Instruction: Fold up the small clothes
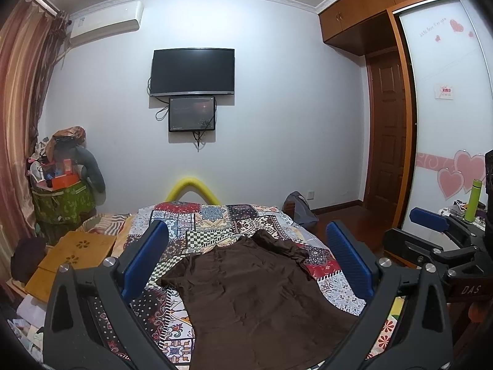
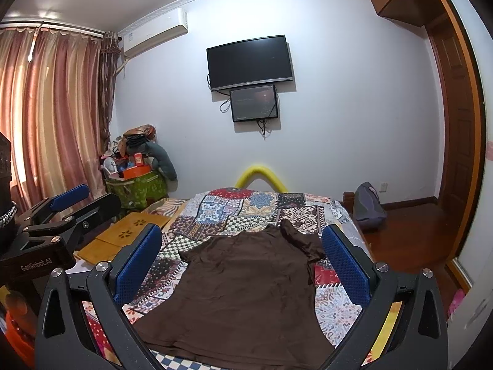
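A dark brown short-sleeved shirt lies spread out on the patchwork bedspread, hem toward me and collar at the far end. Its far right sleeve is bunched up. My left gripper hovers open above the shirt's near half, its blue pads wide apart and holding nothing. My right gripper is open too, over the same shirt and a little to the right. Each gripper shows at the edge of the other's view: the right gripper and the left gripper.
A wooden board with flower cut-outs lies on the bed's left side. A yellow foam tube arches at the bed's foot. A cluttered green basket stands by the curtain, a grey bag lies on the floor, and a green bottle stands at right.
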The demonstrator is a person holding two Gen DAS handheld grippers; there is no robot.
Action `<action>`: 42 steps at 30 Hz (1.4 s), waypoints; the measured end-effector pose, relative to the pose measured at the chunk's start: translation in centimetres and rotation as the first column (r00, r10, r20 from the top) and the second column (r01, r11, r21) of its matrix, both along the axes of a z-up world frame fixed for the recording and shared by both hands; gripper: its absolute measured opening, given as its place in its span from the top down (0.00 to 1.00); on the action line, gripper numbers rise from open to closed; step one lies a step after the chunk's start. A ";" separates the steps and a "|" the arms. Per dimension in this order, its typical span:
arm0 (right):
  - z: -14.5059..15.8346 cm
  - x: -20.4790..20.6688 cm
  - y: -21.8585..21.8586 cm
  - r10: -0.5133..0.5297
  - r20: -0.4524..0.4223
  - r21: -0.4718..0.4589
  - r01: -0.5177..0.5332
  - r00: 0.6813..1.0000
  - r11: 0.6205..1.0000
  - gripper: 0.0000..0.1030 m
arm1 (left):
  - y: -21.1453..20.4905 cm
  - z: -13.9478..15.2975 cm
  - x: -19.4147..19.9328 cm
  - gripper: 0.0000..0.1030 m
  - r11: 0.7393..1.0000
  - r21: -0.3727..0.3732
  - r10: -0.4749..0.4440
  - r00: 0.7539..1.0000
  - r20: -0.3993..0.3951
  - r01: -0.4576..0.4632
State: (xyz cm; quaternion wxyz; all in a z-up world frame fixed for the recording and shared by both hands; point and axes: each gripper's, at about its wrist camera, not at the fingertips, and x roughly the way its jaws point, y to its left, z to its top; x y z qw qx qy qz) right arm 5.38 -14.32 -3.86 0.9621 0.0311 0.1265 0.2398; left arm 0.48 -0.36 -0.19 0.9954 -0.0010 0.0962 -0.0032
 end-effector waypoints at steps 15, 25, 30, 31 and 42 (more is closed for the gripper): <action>0.0 -0.3 0.4 0.002 -0.002 -0.008 -0.002 1.000 1.000 0.00 | 0.5 -0.1 0.0 0.00 1.000 -0.015 0.021 1.000 0.005 -0.021; 0.1 -0.2 0.6 0.010 -0.002 -0.015 -0.010 1.000 1.000 0.00 | 0.8 0.0 0.0 0.00 0.999 -0.023 0.029 1.000 0.007 -0.028; -0.1 0.0 0.9 0.005 -0.013 -0.020 -0.005 1.000 1.000 0.00 | 0.9 0.0 0.0 0.00 0.999 -0.023 0.028 1.000 0.005 -0.028; 0.0 0.0 0.9 0.004 -0.014 -0.022 -0.005 1.000 1.000 0.00 | 0.9 -0.1 0.0 0.00 0.999 -0.023 0.027 1.000 0.005 -0.027; -0.4 0.7 1.0 0.000 -0.028 -0.026 0.000 1.000 1.000 0.00 | 0.8 -0.3 0.4 0.00 0.999 -0.023 0.022 1.000 -0.004 -0.022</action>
